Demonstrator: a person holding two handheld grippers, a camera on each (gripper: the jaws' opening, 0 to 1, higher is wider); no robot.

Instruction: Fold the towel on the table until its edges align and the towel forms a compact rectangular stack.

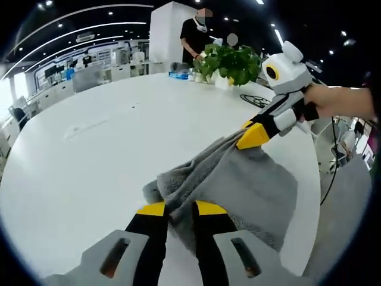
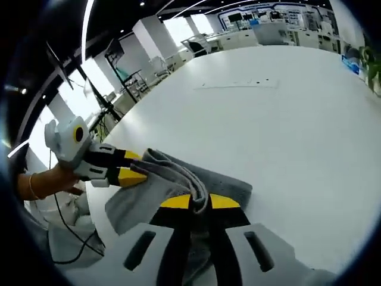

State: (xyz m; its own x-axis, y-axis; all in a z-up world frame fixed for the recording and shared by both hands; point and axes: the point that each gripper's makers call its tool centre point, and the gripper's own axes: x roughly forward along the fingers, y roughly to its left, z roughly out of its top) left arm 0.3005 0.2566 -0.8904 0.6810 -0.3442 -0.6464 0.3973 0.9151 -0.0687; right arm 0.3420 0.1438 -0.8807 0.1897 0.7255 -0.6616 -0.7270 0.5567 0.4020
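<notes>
In the left gripper view, the left gripper (image 1: 180, 208) rises from 6 o'clock, its yellow-tipped jaws clamped on a corner of the grey towel (image 1: 238, 185). The towel spreads toward 4 o'clock on the white table (image 1: 89, 149). Farther, at 2 o'clock, the right gripper (image 1: 253, 136) pinches another corner, held by a hand (image 1: 333, 102). Beyond, at 12 o'clock, stands a plant (image 1: 229, 62).

In the right gripper view, the right gripper (image 2: 199, 201) is clamped on the towel (image 2: 178, 185); the left gripper (image 2: 136, 174) grips it at 9 o'clock.
</notes>
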